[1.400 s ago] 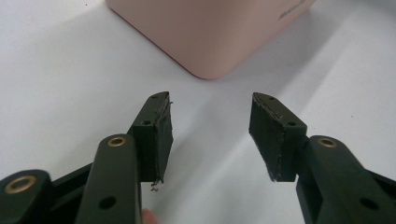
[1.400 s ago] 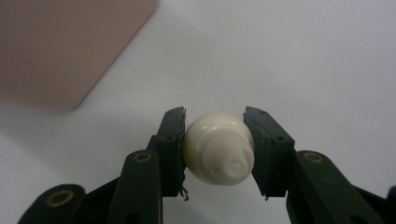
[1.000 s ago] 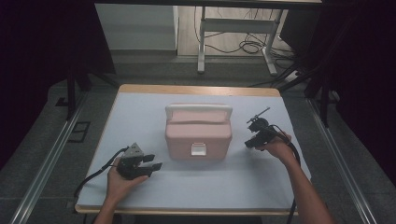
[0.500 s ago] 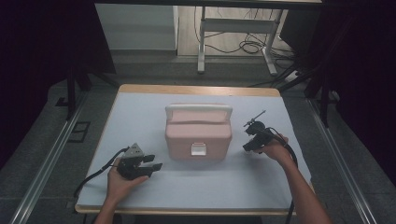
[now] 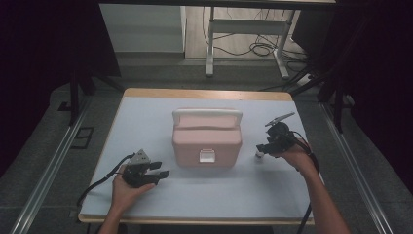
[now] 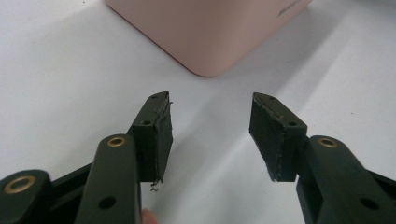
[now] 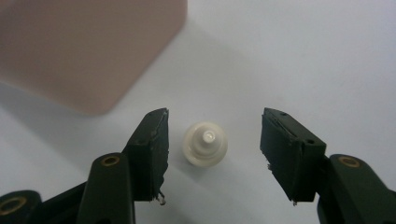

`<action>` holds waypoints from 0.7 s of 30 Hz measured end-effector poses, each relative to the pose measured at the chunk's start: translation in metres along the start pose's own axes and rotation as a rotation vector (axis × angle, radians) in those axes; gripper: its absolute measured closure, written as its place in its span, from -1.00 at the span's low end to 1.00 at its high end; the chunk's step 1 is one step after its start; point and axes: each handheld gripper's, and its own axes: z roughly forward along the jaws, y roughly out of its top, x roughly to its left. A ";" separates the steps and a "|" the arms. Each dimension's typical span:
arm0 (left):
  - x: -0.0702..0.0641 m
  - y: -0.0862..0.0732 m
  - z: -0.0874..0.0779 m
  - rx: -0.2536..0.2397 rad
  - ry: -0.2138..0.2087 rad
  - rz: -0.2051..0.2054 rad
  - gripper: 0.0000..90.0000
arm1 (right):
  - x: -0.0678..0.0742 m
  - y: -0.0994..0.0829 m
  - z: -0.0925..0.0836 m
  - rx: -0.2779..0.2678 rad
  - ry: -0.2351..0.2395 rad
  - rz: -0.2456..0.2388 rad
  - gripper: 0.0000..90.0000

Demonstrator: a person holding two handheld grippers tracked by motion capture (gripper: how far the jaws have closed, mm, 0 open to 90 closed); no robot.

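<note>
A pink box [image 5: 207, 139] with a white handle and a front latch stands mid-table. To its right a small white bottle [image 5: 259, 156] stands upright on the table; in the right gripper view the small white bottle [image 7: 205, 143] is seen from above, between the jaws and clear of both pads. My right gripper [image 5: 263, 147] points down over it, and its jaws have just been opening. My left gripper [image 5: 163, 169] rests near the front left, open and empty, aimed at the box's corner [image 6: 210, 32]. The left gripper [image 6: 210, 135] has bare table between its jaws.
The table top [image 5: 146, 117] is a pale sheet with a wooden rim. Black cables trail from both grippers toward the front edge. Rails run along the floor on both sides, and a desk frame [image 5: 243, 44] with loose cables stands behind the table.
The right gripper has risen a little and shifted left toward the box, and its jaws have let go of the white bottle, which now stands on the table. The left gripper stayed put.
</note>
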 end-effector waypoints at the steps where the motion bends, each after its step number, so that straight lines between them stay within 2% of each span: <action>1: 0.000 0.000 0.000 0.001 0.000 -0.001 0.09 | 0.000 0.000 -0.005 -0.016 0.003 0.001 -0.07; 2: 0.000 0.000 0.000 0.002 0.001 -0.002 0.09 | 0.003 -0.002 -0.017 -0.063 0.017 0.008 -0.07; 3: 0.000 0.000 0.000 0.002 0.001 -0.002 0.09 | 0.003 -0.002 -0.017 -0.063 0.017 0.008 -0.07; 4: 0.000 0.000 0.000 0.002 0.001 -0.001 0.09 | 0.005 -0.004 -0.025 -0.105 0.025 0.004 -0.06; 6: 0.001 0.000 0.001 0.000 0.001 -0.001 0.09 | 0.007 -0.005 -0.028 -0.118 0.030 0.009 -0.05; 8: 0.001 0.000 0.001 0.000 0.000 0.001 0.09 | 0.013 -0.012 -0.034 -0.174 0.059 0.004 -0.03; 14: 0.001 0.000 0.001 0.002 0.001 0.004 0.09 | 0.028 -0.028 -0.034 -0.232 0.102 -0.004 0.00; 21: 0.000 0.000 0.002 0.004 0.000 -0.001 0.09 | 0.049 -0.056 -0.019 -0.289 0.161 -0.012 0.04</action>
